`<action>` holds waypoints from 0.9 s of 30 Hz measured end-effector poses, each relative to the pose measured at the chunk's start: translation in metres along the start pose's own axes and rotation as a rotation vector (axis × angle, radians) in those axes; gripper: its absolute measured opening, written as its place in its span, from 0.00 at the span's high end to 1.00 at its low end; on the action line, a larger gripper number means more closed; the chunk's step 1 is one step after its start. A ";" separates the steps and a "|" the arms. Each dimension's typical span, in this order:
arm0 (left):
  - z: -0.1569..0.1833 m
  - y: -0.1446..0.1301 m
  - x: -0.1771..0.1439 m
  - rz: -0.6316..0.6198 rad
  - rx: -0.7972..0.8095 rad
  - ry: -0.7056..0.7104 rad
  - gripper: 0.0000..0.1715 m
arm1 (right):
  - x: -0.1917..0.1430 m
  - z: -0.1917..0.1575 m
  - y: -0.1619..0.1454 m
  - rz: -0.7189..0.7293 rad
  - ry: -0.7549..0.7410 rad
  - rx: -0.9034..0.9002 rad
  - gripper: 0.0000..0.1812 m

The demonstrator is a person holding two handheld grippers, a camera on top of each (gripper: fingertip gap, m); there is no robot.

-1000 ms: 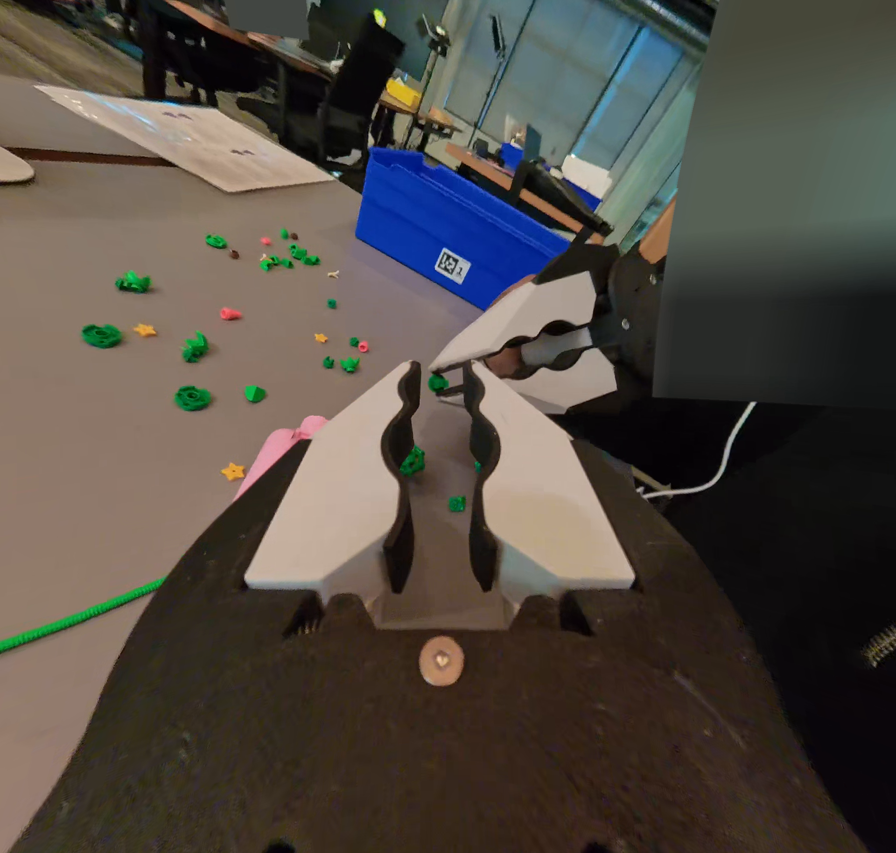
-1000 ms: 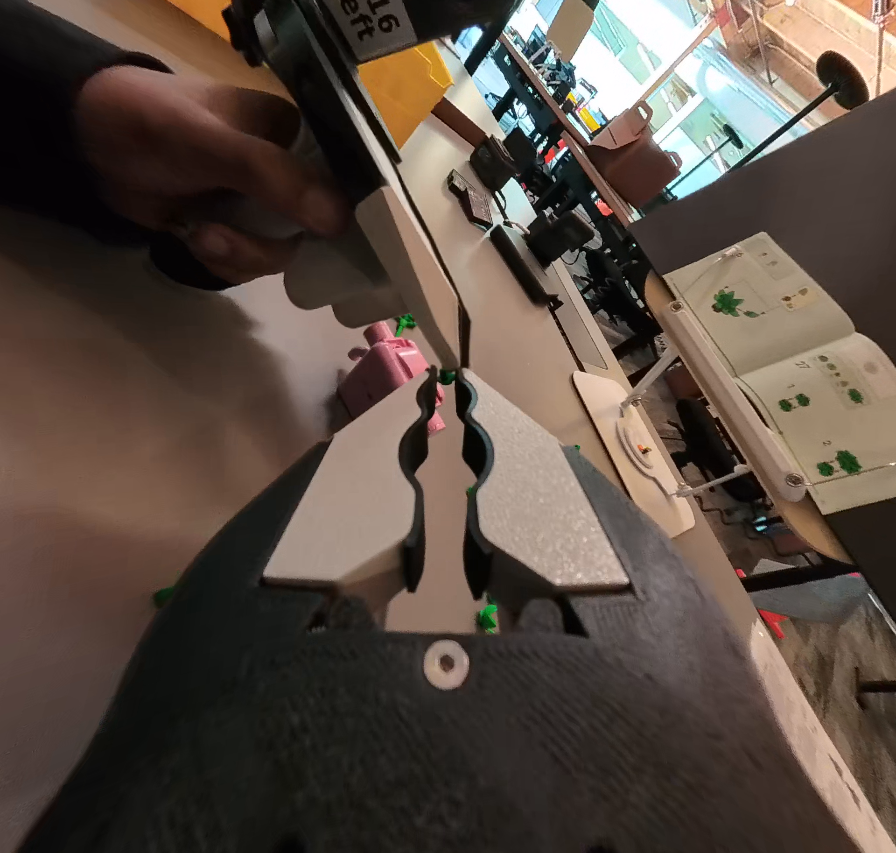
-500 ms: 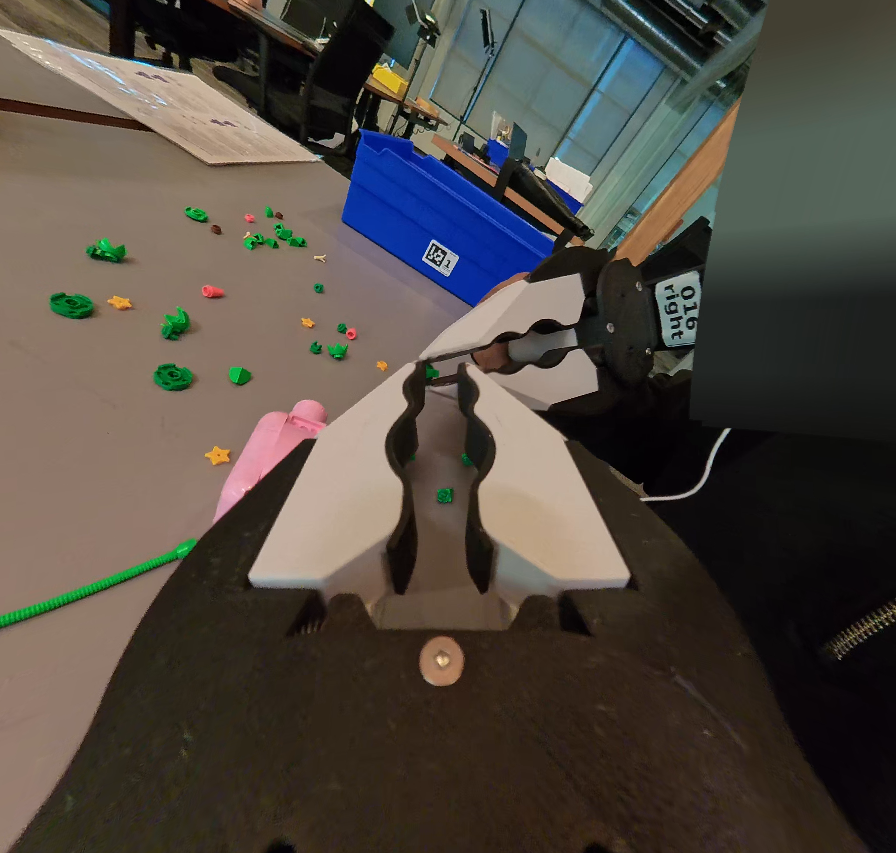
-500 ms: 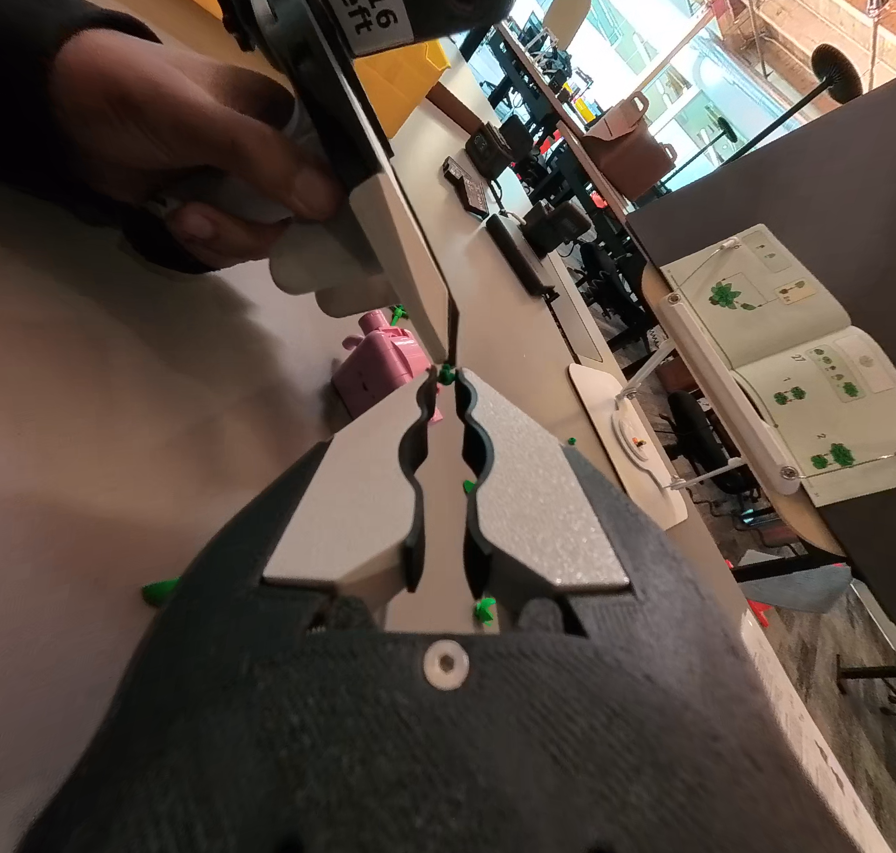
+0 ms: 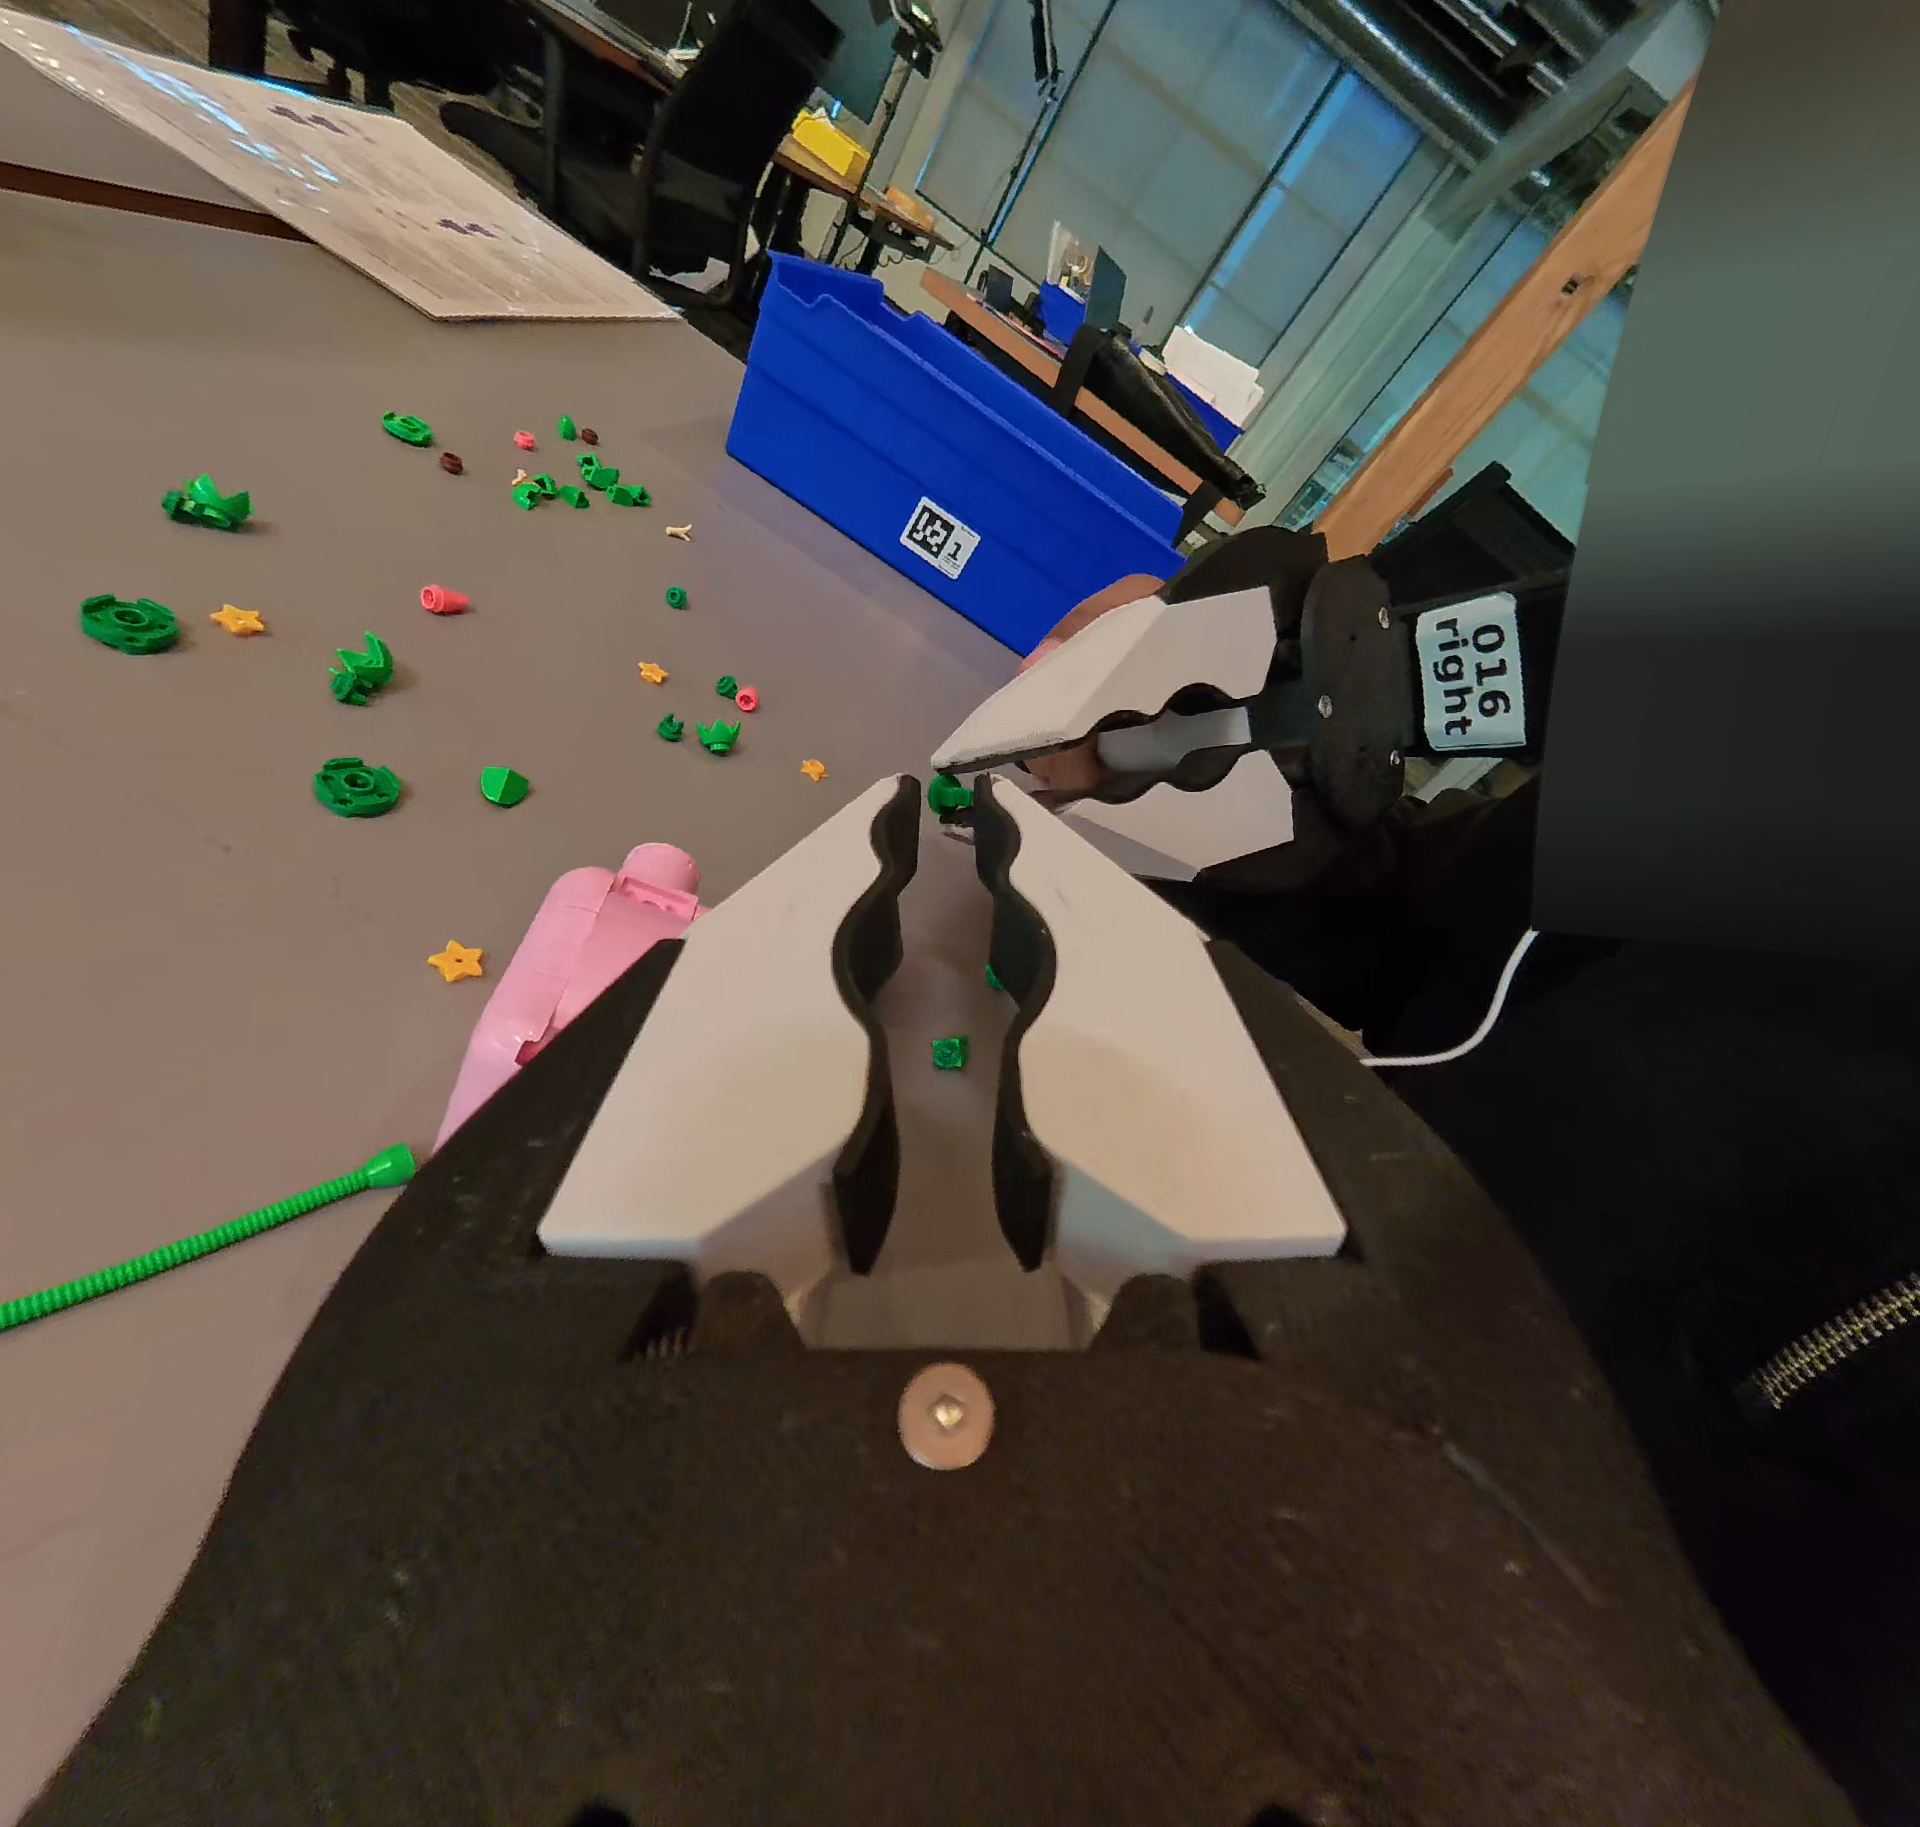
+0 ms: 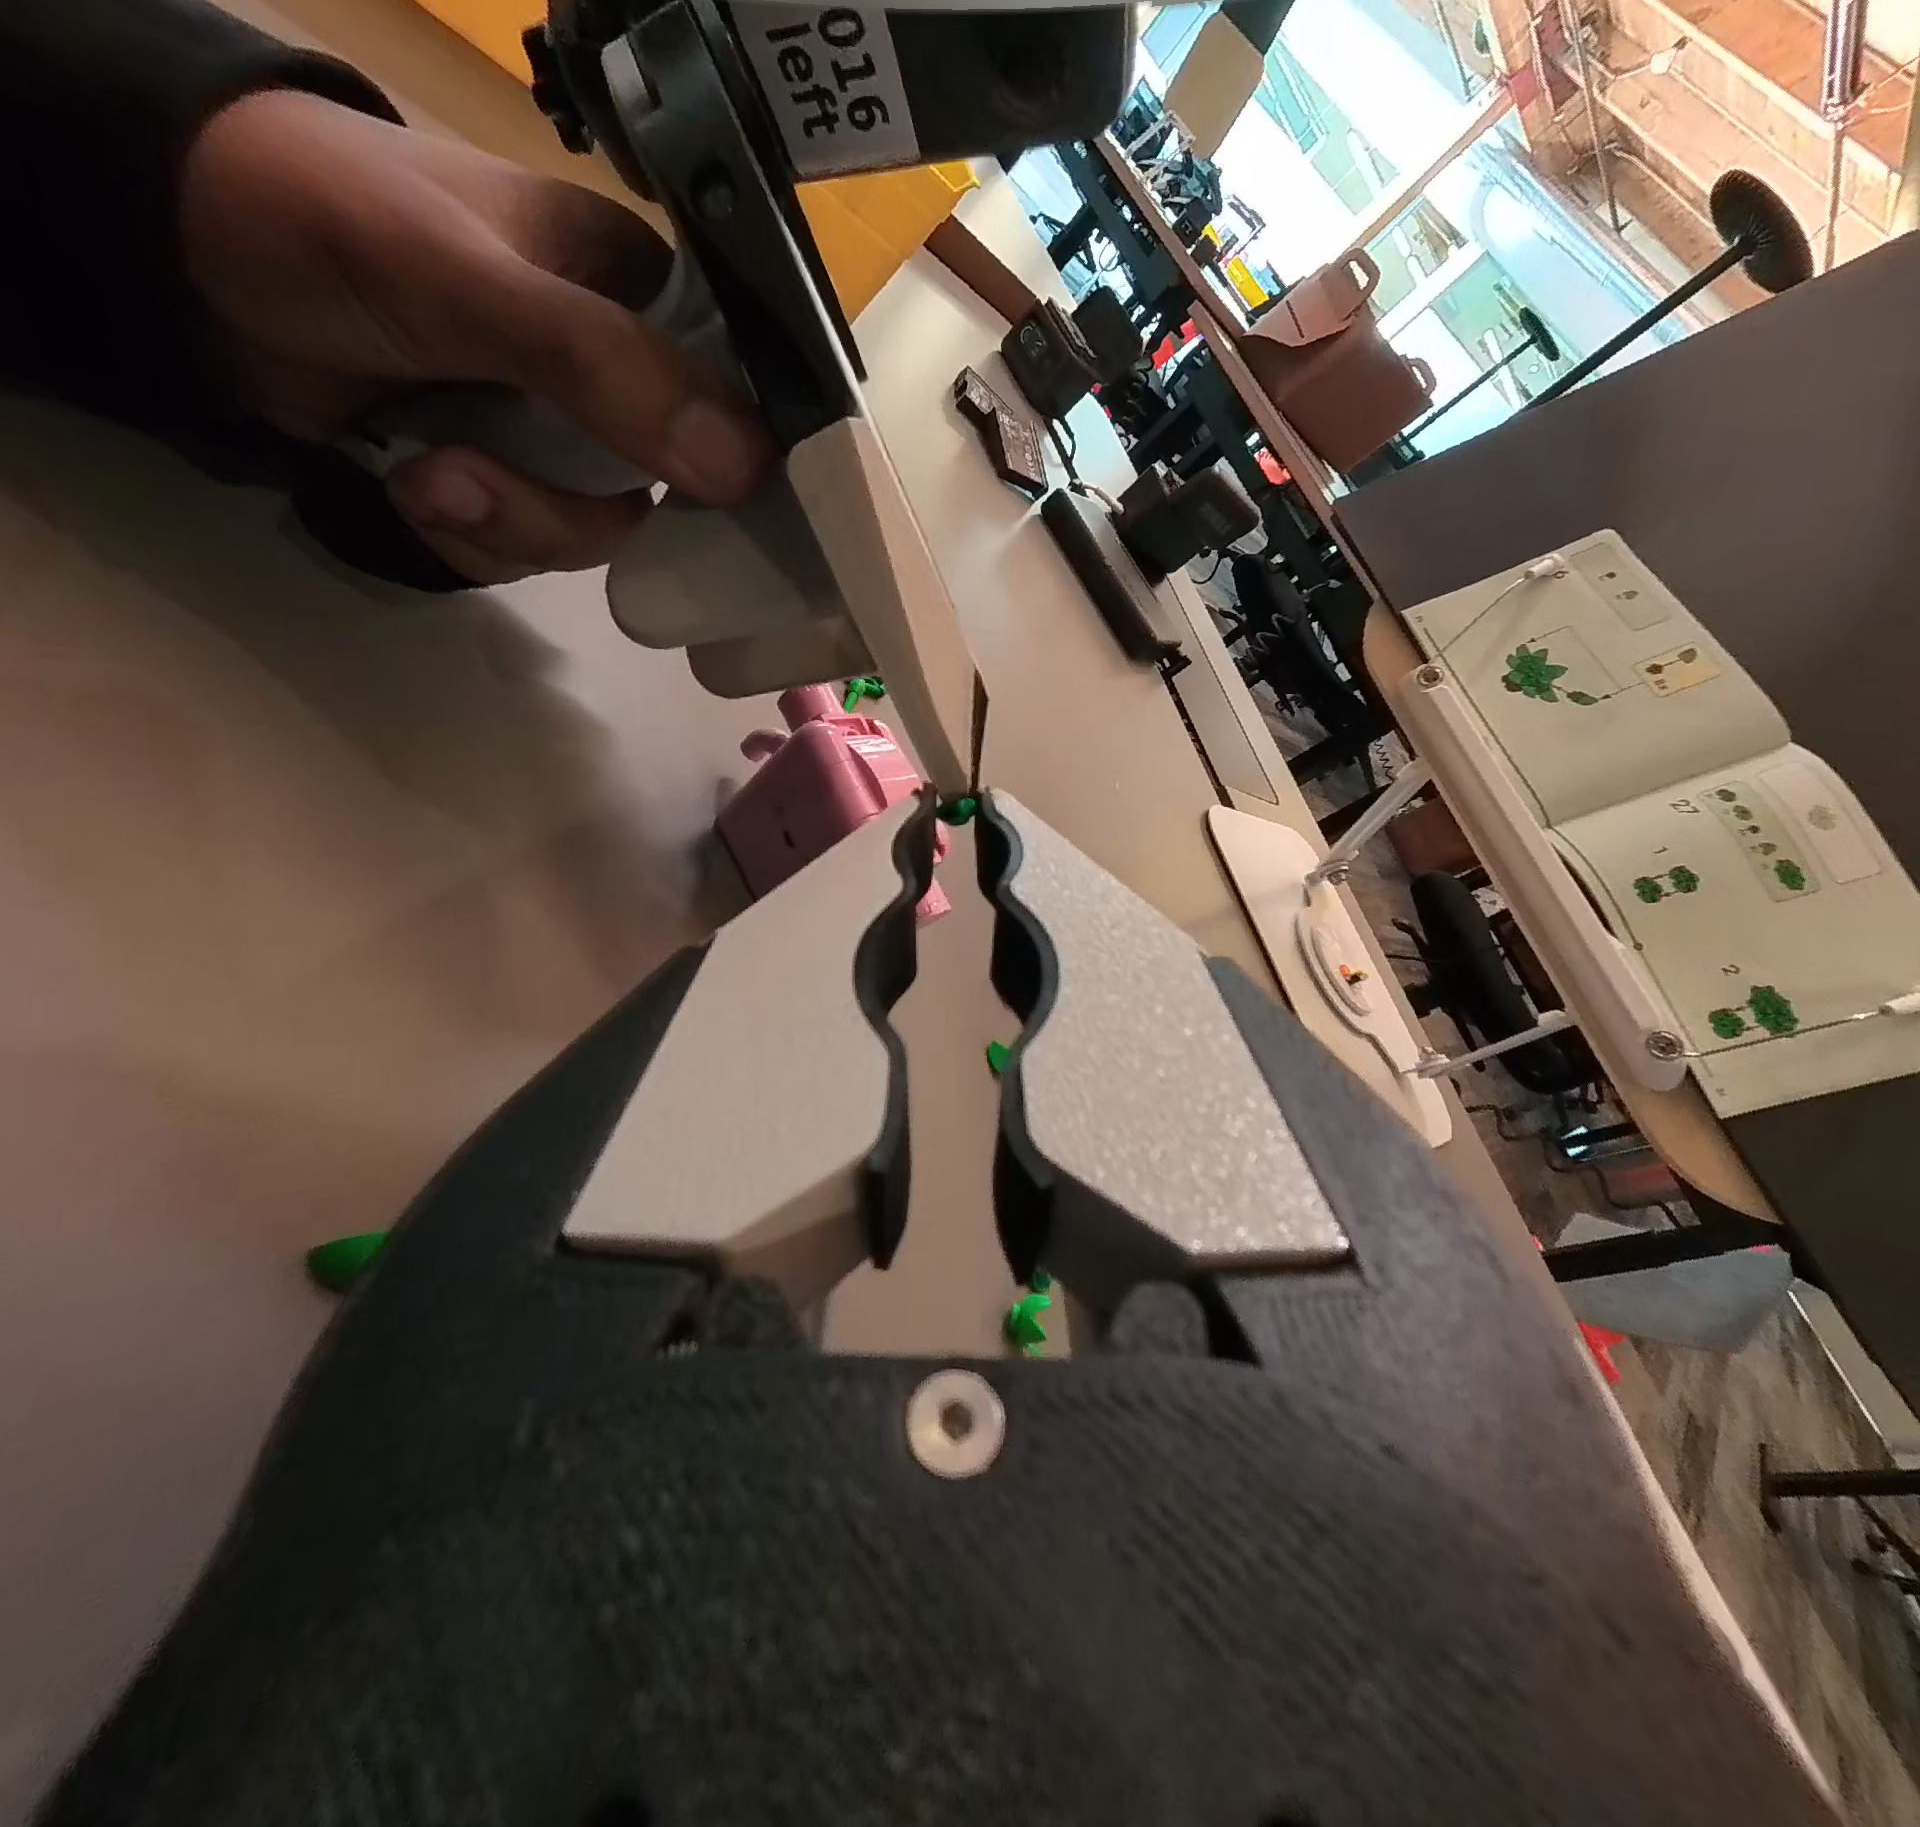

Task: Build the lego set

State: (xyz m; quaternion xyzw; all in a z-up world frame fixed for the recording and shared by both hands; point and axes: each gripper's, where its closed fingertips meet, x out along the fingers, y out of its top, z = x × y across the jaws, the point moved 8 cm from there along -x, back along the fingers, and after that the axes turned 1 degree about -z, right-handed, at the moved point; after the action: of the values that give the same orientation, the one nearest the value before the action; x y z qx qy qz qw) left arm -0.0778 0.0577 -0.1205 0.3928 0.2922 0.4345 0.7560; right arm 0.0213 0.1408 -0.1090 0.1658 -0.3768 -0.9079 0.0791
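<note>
My left gripper (image 5: 948,803) and my right gripper (image 6: 958,813) meet tip to tip above the grey table (image 5: 208,946). A small green lego piece (image 5: 945,796) sits between both pairs of fingertips; it also shows in the right wrist view (image 6: 958,809). Both grippers are nearly closed around it. In the left wrist view the right gripper (image 5: 943,765) comes in from the right. In the right wrist view the left gripper (image 6: 951,790) comes down from above, held by a hand (image 6: 436,375). A pink lego build (image 5: 582,956) lies on the table just left of the tips, also seen in the right wrist view (image 6: 821,780).
Loose green pieces (image 5: 356,788), yellow stars (image 5: 455,961) and pink bits (image 5: 442,599) lie scattered at left. A green ribbed stem (image 5: 187,1247) lies at lower left. A blue bin (image 5: 883,427) stands behind. An open instruction booklet (image 6: 1662,842) hangs on a stand at right.
Both grippers stay tip to tip on the green piece. They have shifted slightly together, and more of the pink build shows in the left wrist view.
</note>
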 end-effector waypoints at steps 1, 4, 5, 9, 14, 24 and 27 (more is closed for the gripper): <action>0.000 0.000 0.000 0.001 -0.004 -0.006 0.96 | 0.000 0.000 0.000 0.003 -0.002 -0.004 0.97; 0.001 0.000 0.000 0.006 -0.019 -0.025 0.97 | -0.001 0.000 0.001 0.012 -0.004 -0.006 0.97; 0.001 0.001 -0.001 0.008 -0.024 -0.031 0.97 | -0.002 0.000 0.001 0.018 -0.001 0.001 0.97; 0.002 0.002 -0.001 0.018 -0.031 -0.054 0.97 | -0.003 0.002 0.002 0.047 0.012 0.034 0.97; 0.004 0.003 -0.002 0.028 -0.017 -0.068 0.98 | -0.005 0.005 0.001 0.085 0.037 0.101 0.97; 0.007 0.007 -0.006 0.084 -0.035 -0.142 0.98 | -0.008 0.012 -0.002 0.136 0.066 0.196 0.94; 0.008 0.008 -0.006 0.099 -0.072 -0.206 0.98 | -0.010 0.009 0.001 0.169 0.098 0.190 0.94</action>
State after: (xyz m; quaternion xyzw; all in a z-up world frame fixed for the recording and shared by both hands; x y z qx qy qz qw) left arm -0.0772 0.0524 -0.1093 0.4219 0.1775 0.4390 0.7732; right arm 0.0269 0.1490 -0.1001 0.1846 -0.4693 -0.8490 0.1576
